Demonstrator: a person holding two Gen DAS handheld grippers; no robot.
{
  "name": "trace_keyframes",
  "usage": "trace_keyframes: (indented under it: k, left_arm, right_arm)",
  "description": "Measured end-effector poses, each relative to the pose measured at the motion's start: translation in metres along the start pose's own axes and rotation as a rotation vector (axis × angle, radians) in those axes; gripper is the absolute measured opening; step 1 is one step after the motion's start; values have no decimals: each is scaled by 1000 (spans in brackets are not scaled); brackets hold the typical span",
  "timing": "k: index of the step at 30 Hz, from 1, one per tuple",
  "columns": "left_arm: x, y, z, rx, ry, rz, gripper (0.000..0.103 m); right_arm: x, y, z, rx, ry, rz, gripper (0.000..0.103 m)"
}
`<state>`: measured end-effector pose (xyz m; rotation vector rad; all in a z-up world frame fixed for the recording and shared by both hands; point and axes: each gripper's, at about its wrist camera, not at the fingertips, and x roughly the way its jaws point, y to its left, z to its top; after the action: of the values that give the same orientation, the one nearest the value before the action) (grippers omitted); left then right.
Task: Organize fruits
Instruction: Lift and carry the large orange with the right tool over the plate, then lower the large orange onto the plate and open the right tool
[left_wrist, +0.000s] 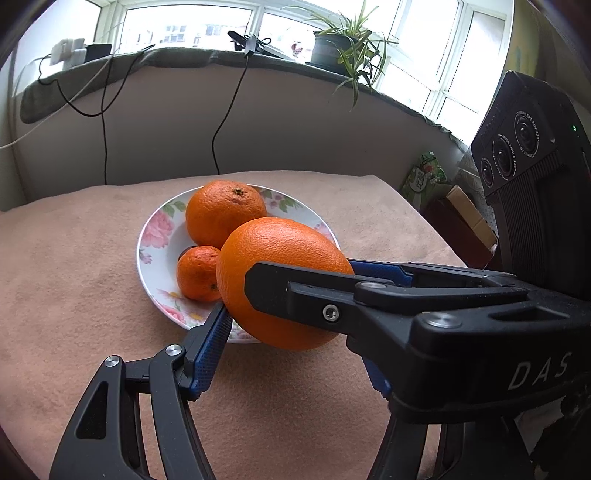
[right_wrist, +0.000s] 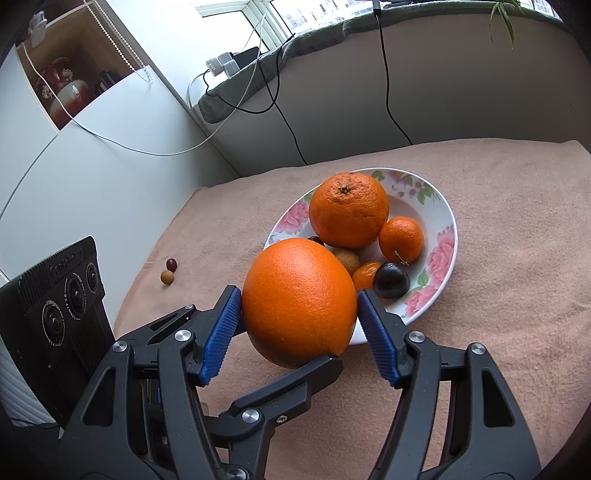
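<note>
A large orange (left_wrist: 280, 273) hangs just above the near rim of a floral plate (left_wrist: 157, 236), and both grippers hold it. My left gripper (left_wrist: 291, 332) presses its blue pad (left_wrist: 210, 350) on the orange's lower left; its other finger is hidden behind the right gripper. My right gripper (right_wrist: 299, 314) clamps the same orange (right_wrist: 299, 299) between its two blue pads. In the plate (right_wrist: 441, 251) lie another big orange (right_wrist: 349, 210), a mandarin (right_wrist: 400, 240), a dark plum (right_wrist: 391, 284) and smaller fruits.
Two small round fruits, one dark (right_wrist: 171, 264) and one tan (right_wrist: 167, 277), lie on the pink cloth (right_wrist: 498, 221) left of the plate. A wall with hanging cables (right_wrist: 388, 92) stands behind the table. Boxes (left_wrist: 461, 221) sit off the right edge.
</note>
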<state>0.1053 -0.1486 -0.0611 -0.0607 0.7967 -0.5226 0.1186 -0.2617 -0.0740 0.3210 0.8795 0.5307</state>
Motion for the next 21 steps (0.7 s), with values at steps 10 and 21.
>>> trace_keyframes:
  k: [10,21]
  left_arm:
    - [11,-1,1,16,12,22,66]
    - [-15,10,5,20,-56,60,66]
  right_arm:
    - [2,-9,4,23,-6,-16,68]
    - [-25,-17,6,60,-93,-54,77]
